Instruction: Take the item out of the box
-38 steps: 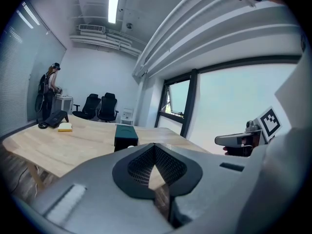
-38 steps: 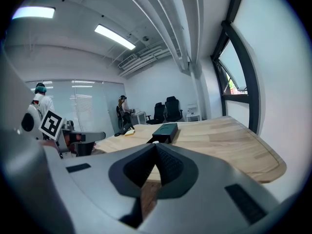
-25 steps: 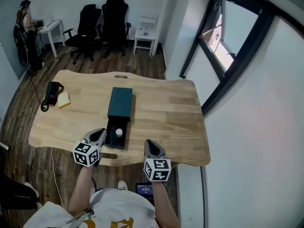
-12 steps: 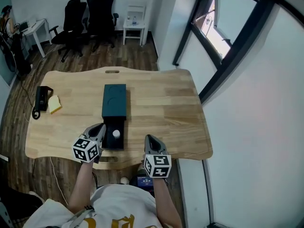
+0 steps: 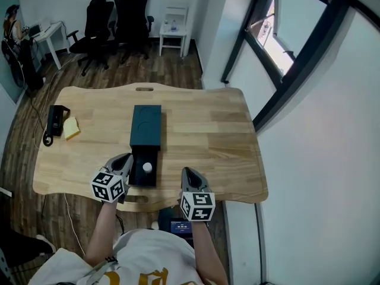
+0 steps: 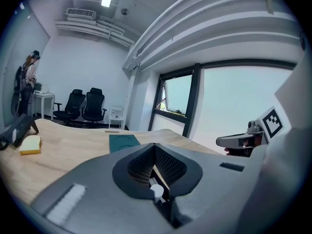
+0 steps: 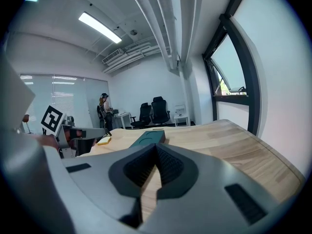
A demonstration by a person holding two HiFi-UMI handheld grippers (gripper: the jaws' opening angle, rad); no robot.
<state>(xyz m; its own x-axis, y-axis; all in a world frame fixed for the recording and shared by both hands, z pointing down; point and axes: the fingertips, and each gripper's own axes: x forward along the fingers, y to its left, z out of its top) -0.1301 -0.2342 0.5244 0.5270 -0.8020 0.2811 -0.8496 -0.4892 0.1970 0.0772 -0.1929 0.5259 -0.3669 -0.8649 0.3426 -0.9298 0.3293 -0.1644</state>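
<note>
A dark teal box (image 5: 146,125) lies lengthwise on the wooden table (image 5: 202,129). Its near part stands open (image 5: 138,172), and a small white item (image 5: 146,167) sits inside. My left gripper (image 5: 126,159) hovers just left of the open part, jaws shut and empty. My right gripper (image 5: 187,174) is to the right of the box near the table's front edge, also shut with nothing in it. In the left gripper view the closed tips (image 6: 155,146) point past the teal lid (image 6: 123,142). The right gripper view shows its closed tips (image 7: 157,145) and the box (image 7: 148,138) ahead to the left.
A black device with a cable (image 5: 54,119) and a yellow pad (image 5: 71,127) lie at the table's left end. Two black office chairs (image 5: 116,16) and a small white table (image 5: 173,31) stand beyond it. A window wall (image 5: 285,58) runs along the right side.
Both grippers stay where they were beside the box, still shut. Only the head view has shifted a little.
</note>
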